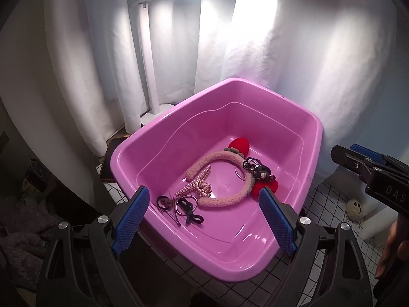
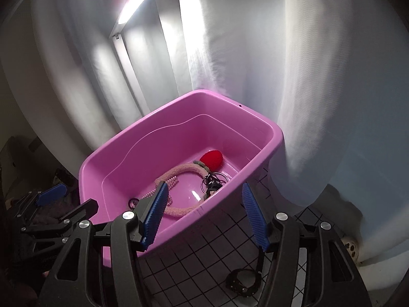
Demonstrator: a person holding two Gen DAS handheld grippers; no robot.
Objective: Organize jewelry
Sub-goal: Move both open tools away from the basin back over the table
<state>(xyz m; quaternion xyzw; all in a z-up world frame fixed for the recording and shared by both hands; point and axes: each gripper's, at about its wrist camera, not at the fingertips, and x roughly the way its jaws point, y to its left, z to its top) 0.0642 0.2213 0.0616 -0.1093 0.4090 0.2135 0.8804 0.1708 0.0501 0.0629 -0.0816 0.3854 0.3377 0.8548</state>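
A pink plastic tub point(image 1: 301, 117) holds several accessories: a fuzzy pink headband point(image 1: 222, 200) with red strawberry ends point(image 1: 239, 144), a pearl string point(image 1: 196, 188), black hair clips point(image 1: 189, 208) and a black-and-white tangle with a ring point(image 1: 255, 170). My left gripper point(image 1: 204, 220) is open and empty over the tub's near rim. My right gripper point(image 2: 204, 217) is open and empty over the tub's near right rim point(image 2: 230, 184); it also shows at the right of the left wrist view point(image 1: 358, 163). A black bracelet point(image 2: 241, 281) lies on the tablecloth below the right gripper.
The tub stands on a white cloth with a black grid point(image 2: 204, 255). White curtains point(image 1: 230, 38) hang behind, with a white lamp point(image 1: 150, 76) at the left. A phone point(image 1: 110, 161) lies left of the tub. A small cream skull-like object point(image 1: 355, 207) sits at the right.
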